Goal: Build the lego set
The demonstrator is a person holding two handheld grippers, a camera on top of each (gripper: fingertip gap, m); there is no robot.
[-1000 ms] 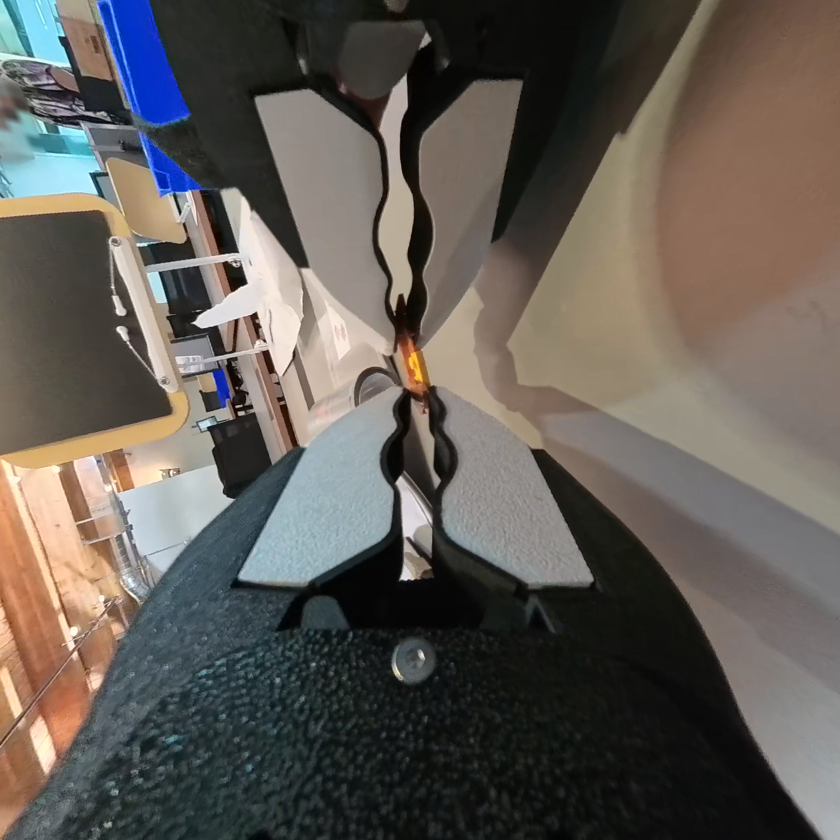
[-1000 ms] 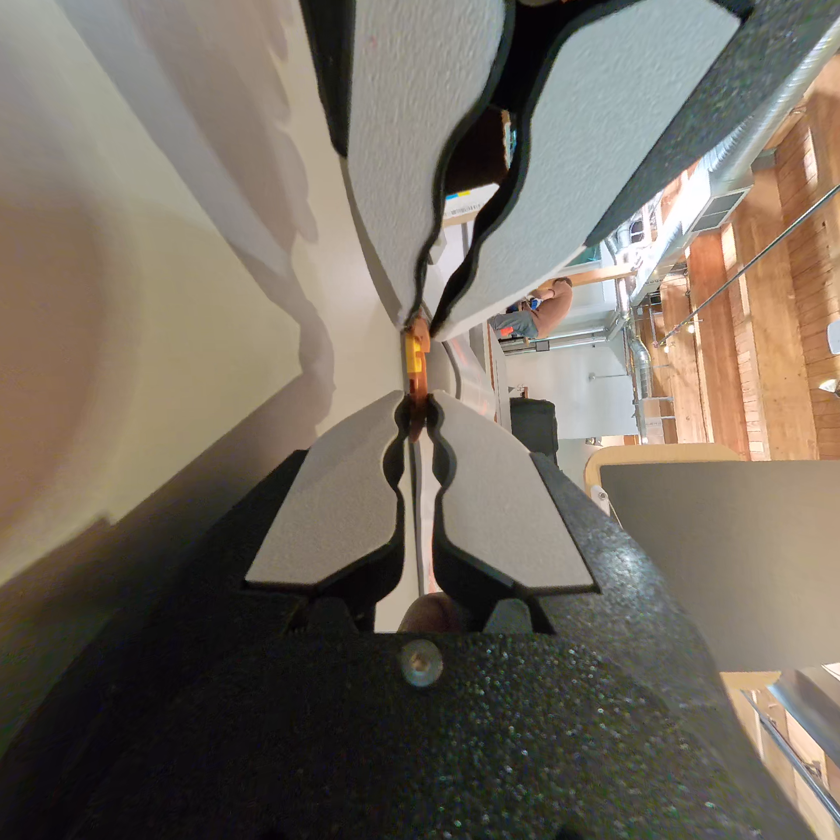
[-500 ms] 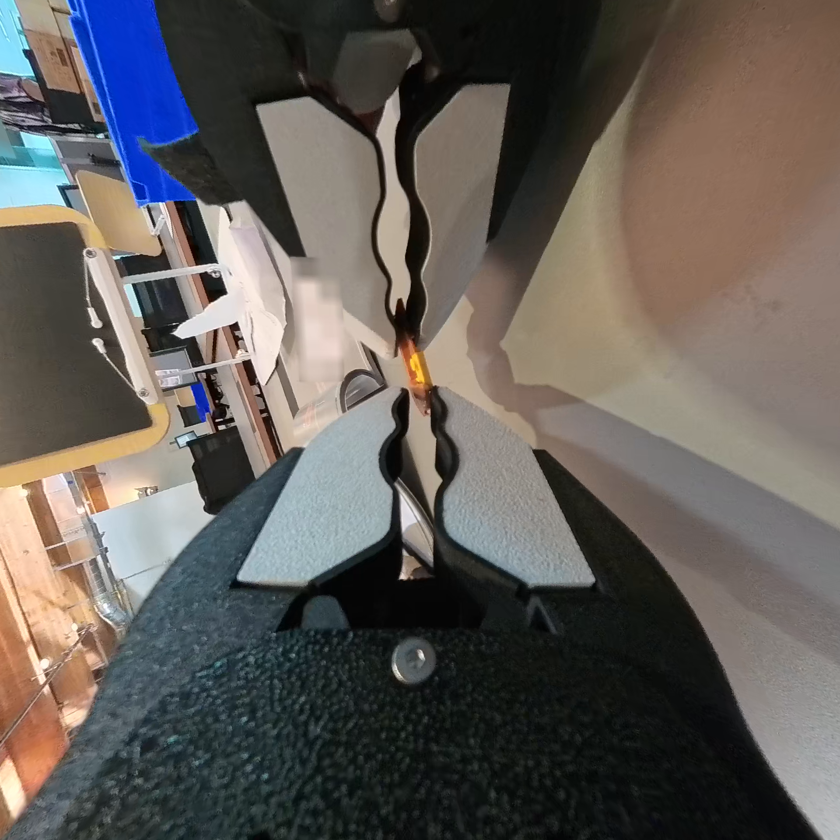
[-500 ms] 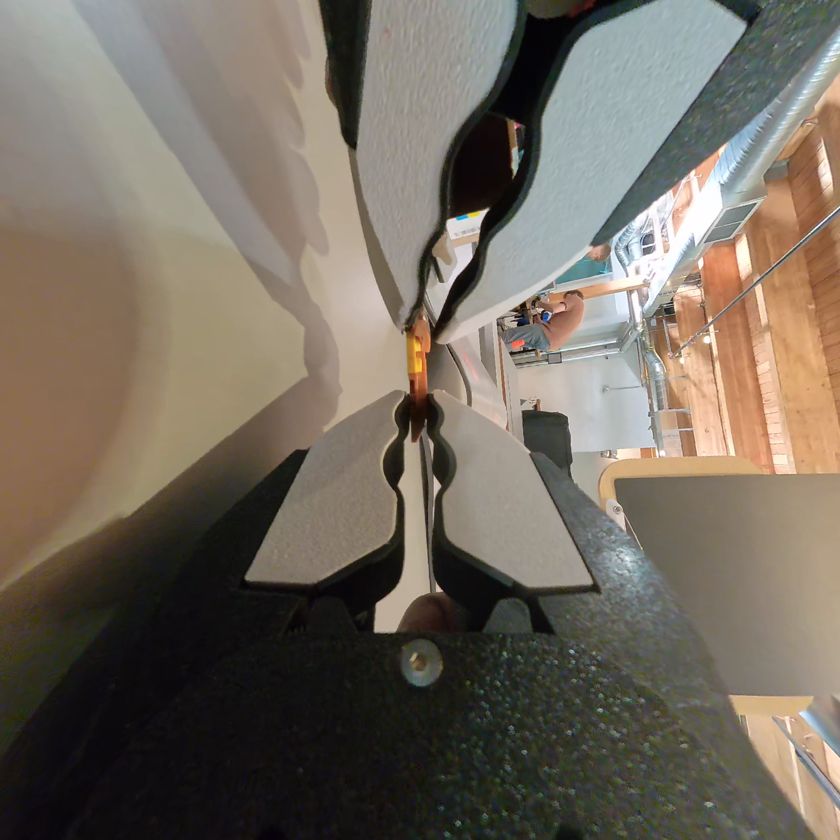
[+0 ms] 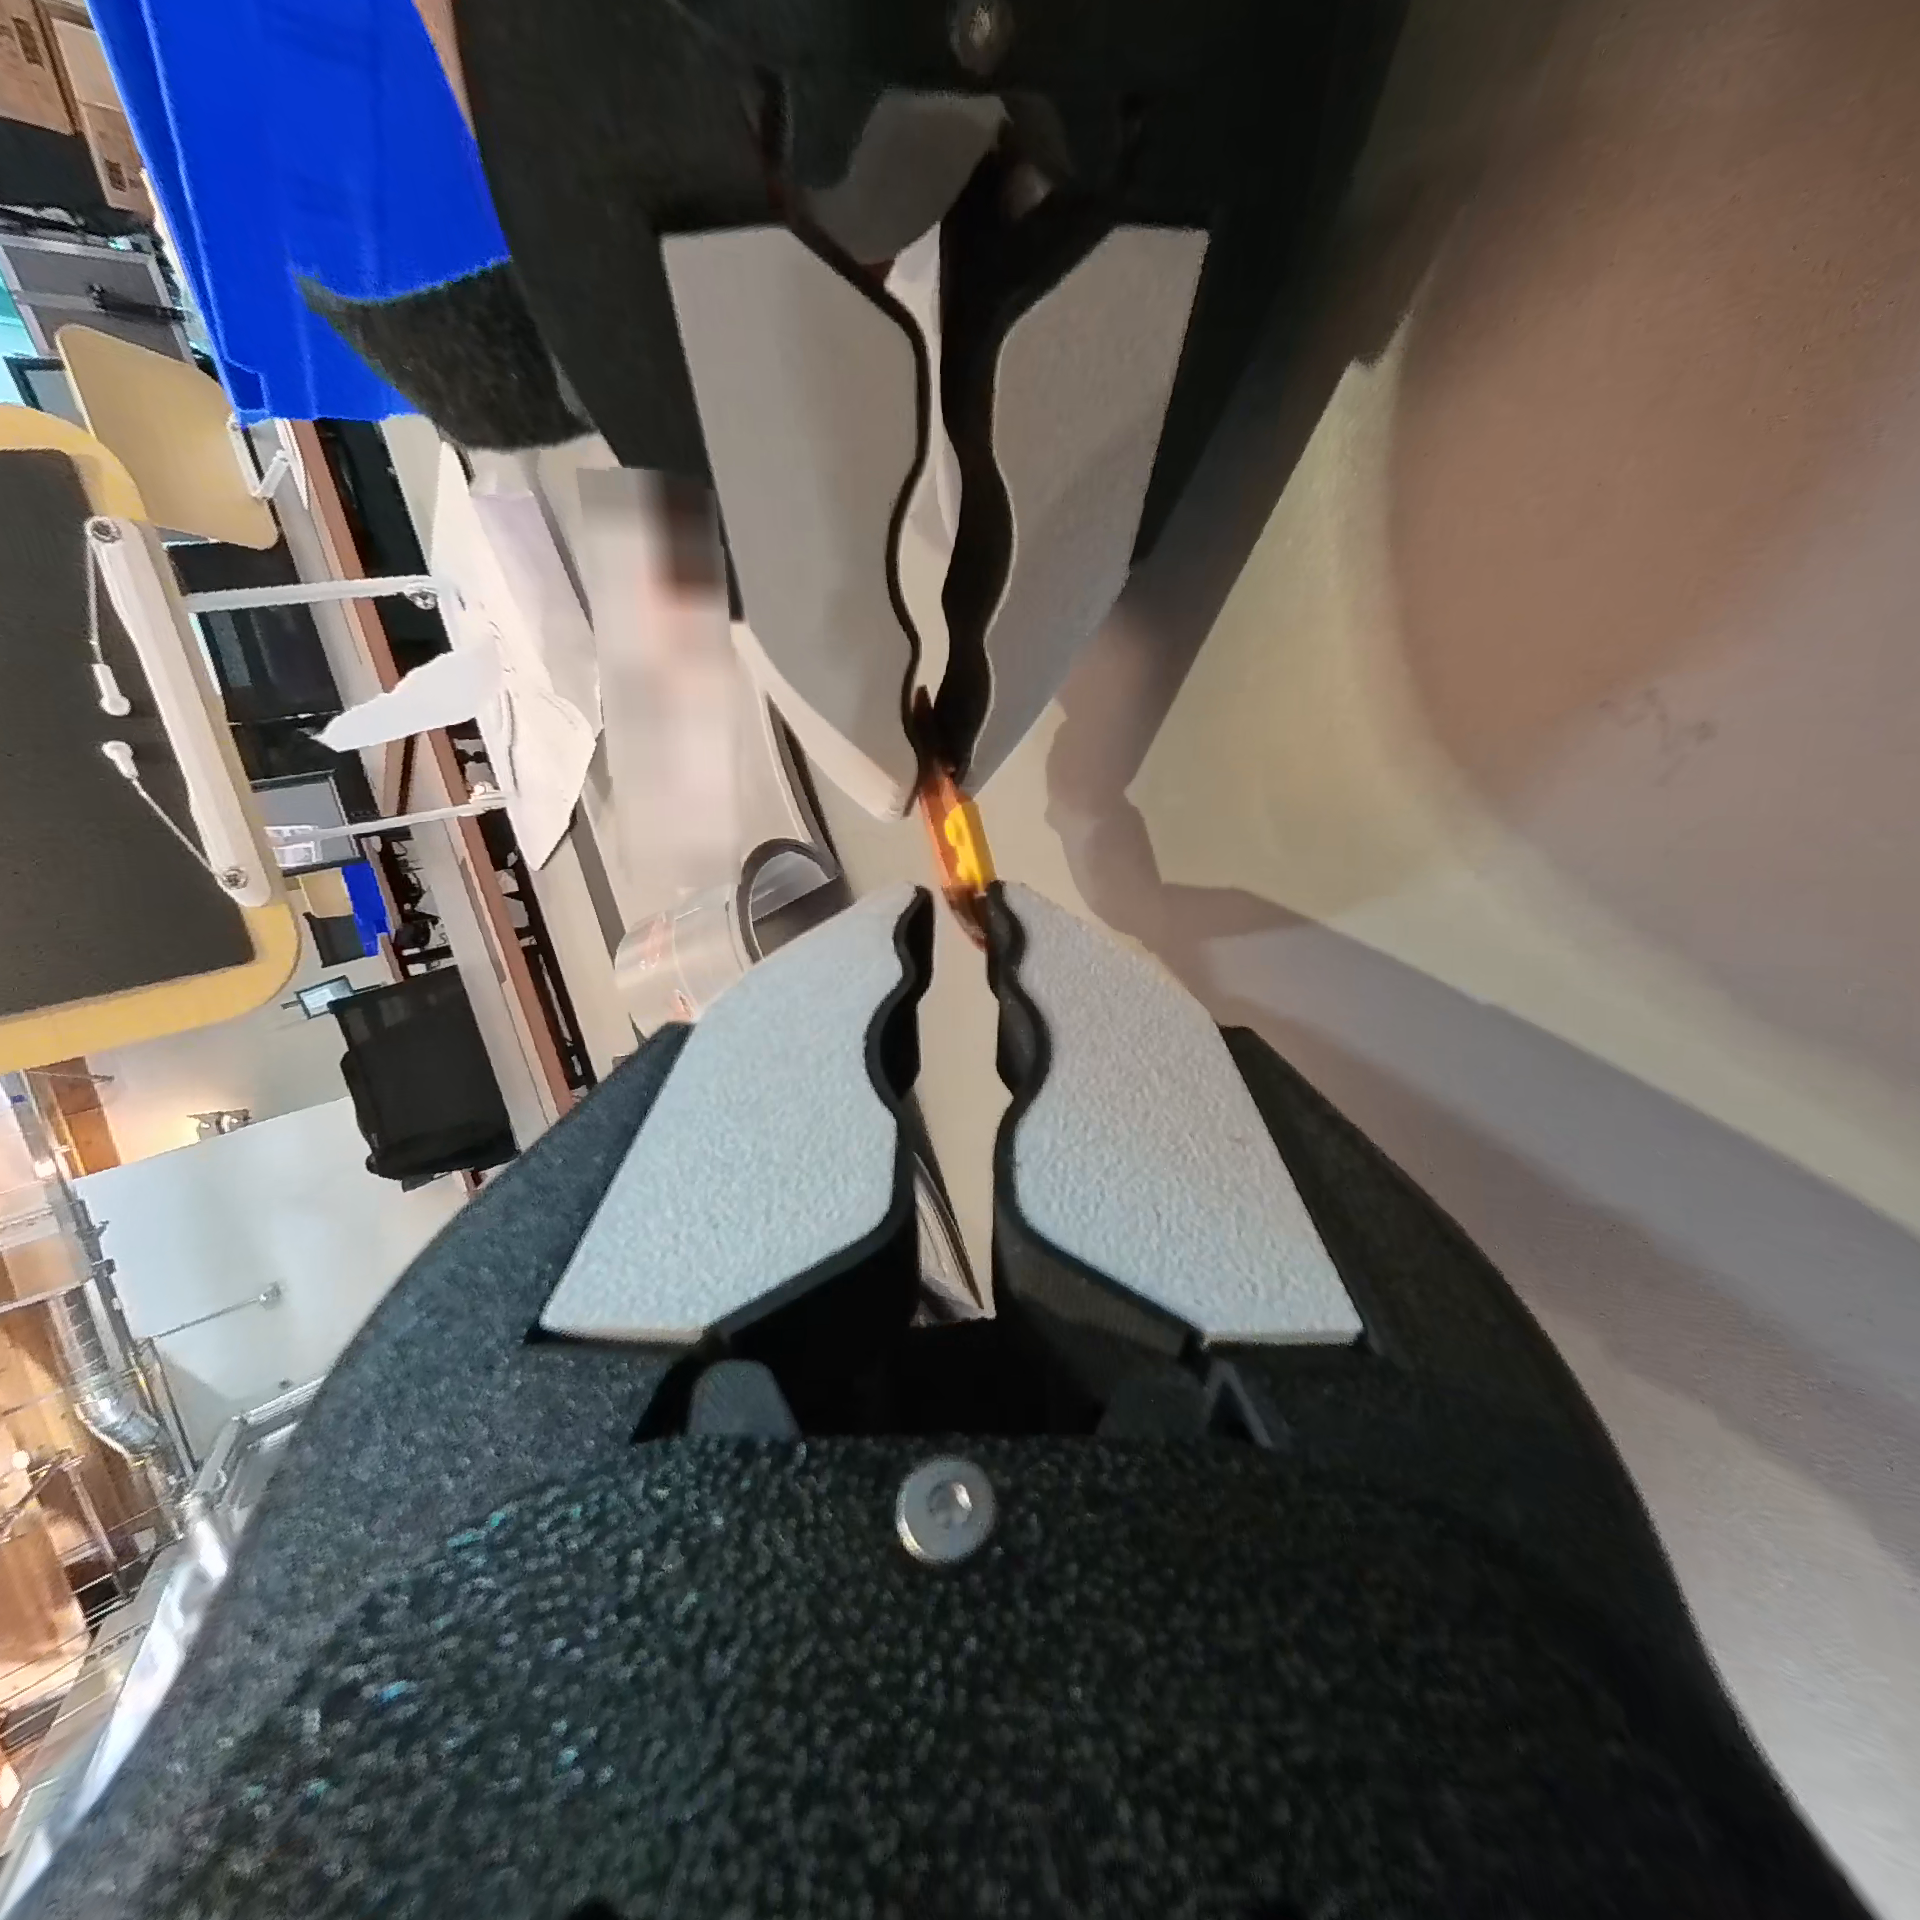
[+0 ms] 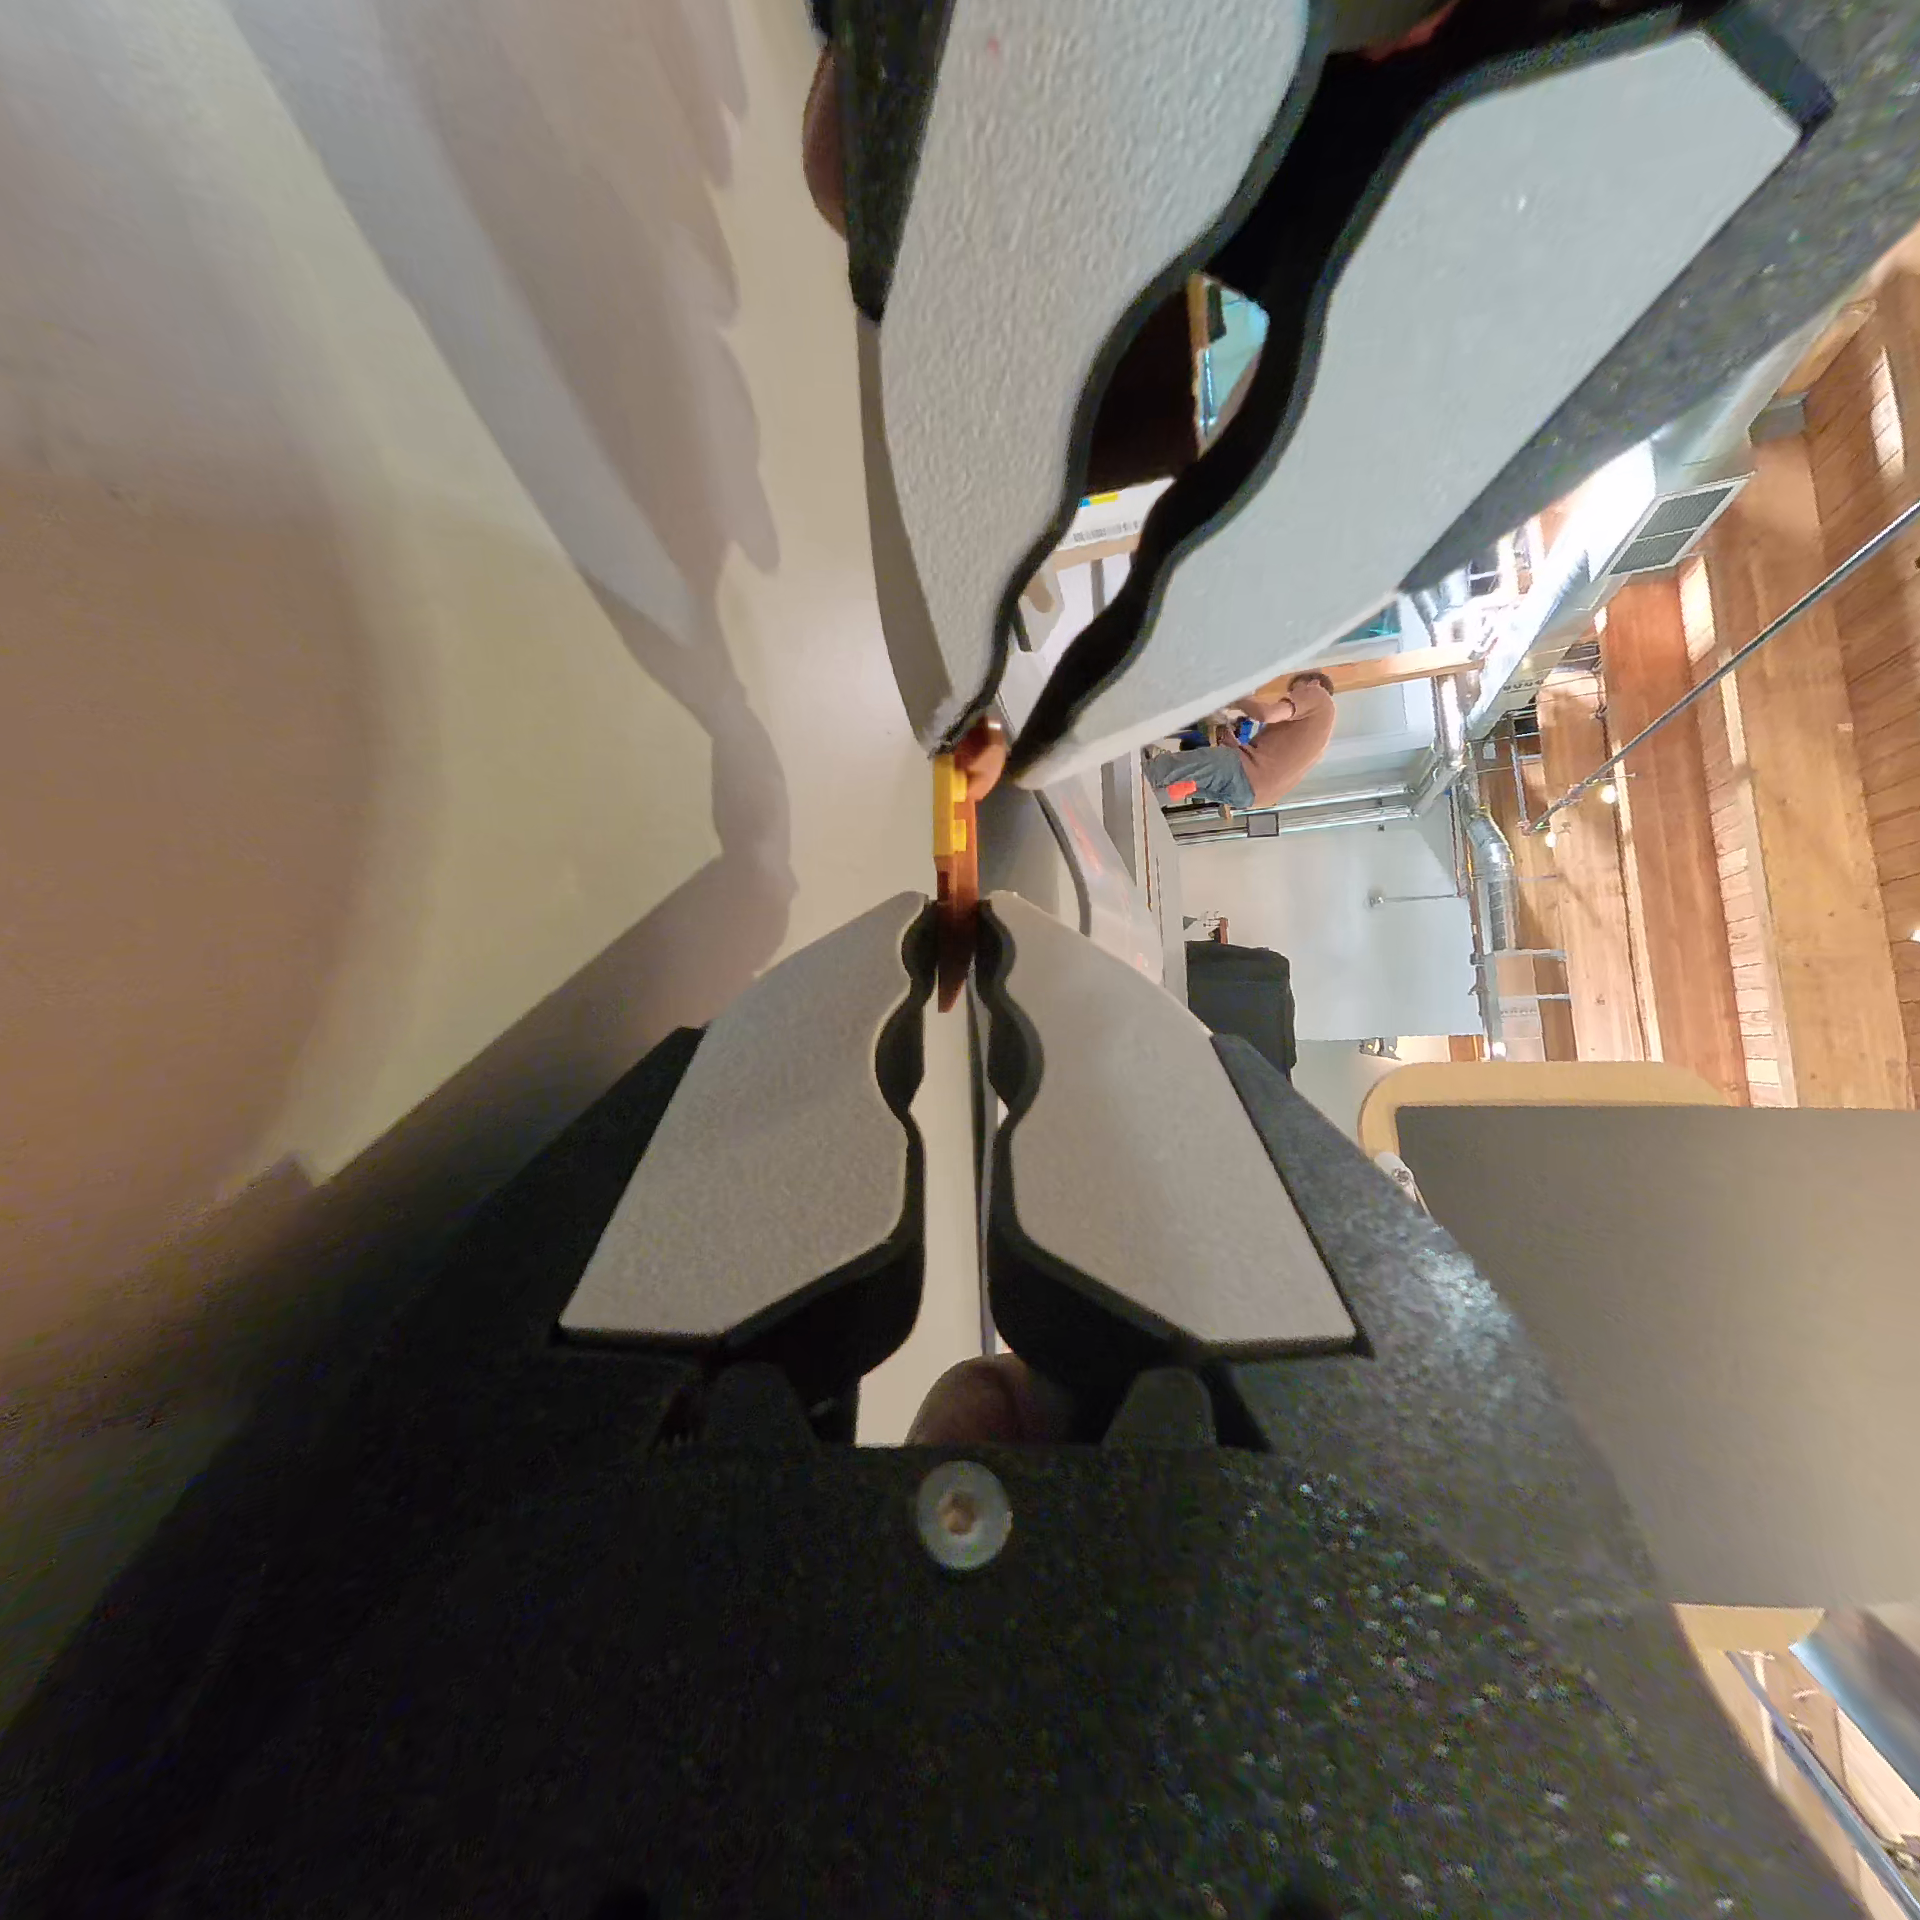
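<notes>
A thin orange-and-yellow strip [image 6: 954, 831] is stretched between two opposed grippers, its long axis running tip to tip. The right gripper [image 6: 954, 925] is clamped on one end; the left gripper [image 5: 961, 909] stands parted, only one finger [image 5: 1013, 930] touching it.

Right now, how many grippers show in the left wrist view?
2. The left gripper rises from the bottom edge; the right gripper reaches down from the top, tips facing, a small amber strip between them.
</notes>
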